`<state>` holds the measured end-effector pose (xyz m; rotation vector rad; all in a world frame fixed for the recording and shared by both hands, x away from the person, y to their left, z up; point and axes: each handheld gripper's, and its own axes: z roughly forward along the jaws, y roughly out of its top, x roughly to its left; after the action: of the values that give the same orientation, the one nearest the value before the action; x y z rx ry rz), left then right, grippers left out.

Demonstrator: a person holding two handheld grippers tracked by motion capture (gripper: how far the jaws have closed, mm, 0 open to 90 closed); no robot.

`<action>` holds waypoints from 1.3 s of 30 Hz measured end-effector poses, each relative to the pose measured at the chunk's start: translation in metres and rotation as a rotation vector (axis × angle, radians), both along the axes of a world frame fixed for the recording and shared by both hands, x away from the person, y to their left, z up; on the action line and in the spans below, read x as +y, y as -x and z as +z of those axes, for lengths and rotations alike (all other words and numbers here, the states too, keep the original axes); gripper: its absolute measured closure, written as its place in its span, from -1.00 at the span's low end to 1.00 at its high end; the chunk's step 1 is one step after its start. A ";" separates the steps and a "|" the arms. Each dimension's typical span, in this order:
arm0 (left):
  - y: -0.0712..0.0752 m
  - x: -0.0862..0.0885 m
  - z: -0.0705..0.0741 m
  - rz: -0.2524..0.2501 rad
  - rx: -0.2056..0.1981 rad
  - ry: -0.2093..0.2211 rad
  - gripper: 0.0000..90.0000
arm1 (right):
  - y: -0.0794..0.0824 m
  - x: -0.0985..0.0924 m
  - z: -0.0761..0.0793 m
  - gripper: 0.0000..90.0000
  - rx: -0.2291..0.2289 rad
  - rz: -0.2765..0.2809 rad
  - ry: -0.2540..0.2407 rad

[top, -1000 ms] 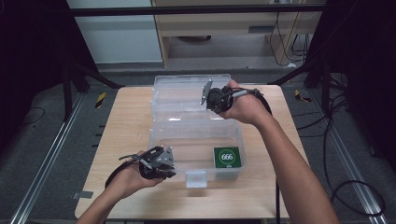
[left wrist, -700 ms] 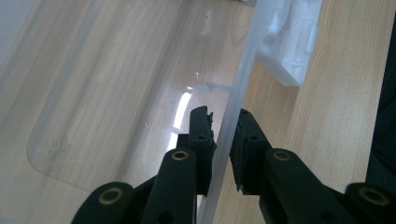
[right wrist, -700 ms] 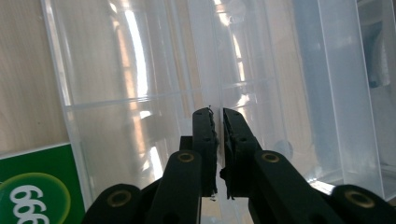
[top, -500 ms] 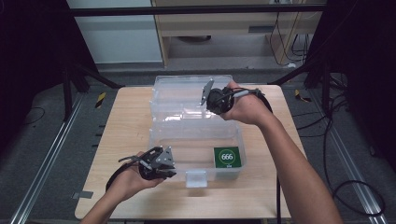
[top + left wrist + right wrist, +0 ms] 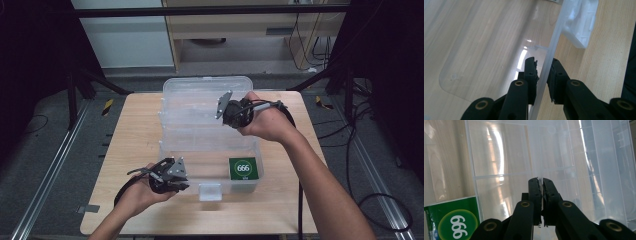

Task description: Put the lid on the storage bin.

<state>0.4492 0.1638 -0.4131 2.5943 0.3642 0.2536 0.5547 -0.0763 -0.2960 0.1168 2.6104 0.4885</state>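
Clear plastic box (image 5: 210, 150): you're pinching its near wall with left gripper (image 5: 541, 75), divider with right gripper (image 5: 541, 192), fingers nearly closed; uneven pulling risks slipping.

The worktop (image 5: 135, 125) is pale wood with a fine straight grain and a smooth, matt face. On it, the storage box (image 5: 205, 107) is clear, glossy plastic, smooth enough to throw bright glare streaks and let the wood grain show through its walls. Its latch (image 5: 209, 191) is a cloudier, whitish plastic. The green packet (image 5: 243, 168) inside has a printed, slightly shiny surface. The left gripper (image 5: 543, 75) and the right gripper (image 5: 541, 187) have matt black plastic jaws with brass-coloured metal rivets.
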 end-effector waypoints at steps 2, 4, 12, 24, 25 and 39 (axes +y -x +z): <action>0.000 0.000 0.000 0.002 0.001 0.007 0.74 | -0.002 0.000 -0.001 0.92 -0.002 -0.003 0.000; 0.000 0.000 0.000 0.004 0.003 0.007 0.74 | -0.004 0.000 -0.001 0.91 0.000 -0.008 -0.004; 0.000 0.001 -0.001 -0.002 -0.003 0.011 0.73 | 0.004 -0.001 0.000 0.93 -0.007 -0.004 -0.035; 0.003 0.000 -0.003 0.009 -0.022 0.018 0.71 | 0.030 -0.007 -0.002 0.93 -0.042 0.018 -0.069; 0.003 0.000 -0.002 0.010 -0.023 0.016 0.71 | 0.031 -0.007 -0.003 0.93 -0.046 0.020 -0.069; 0.003 0.000 -0.003 0.009 -0.033 0.020 0.71 | 0.050 -0.010 -0.007 0.92 -0.081 0.033 -0.072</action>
<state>0.4457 0.1635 -0.4165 2.5668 0.3650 0.2936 0.5049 -0.0862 -0.3032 0.0755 2.5197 0.5869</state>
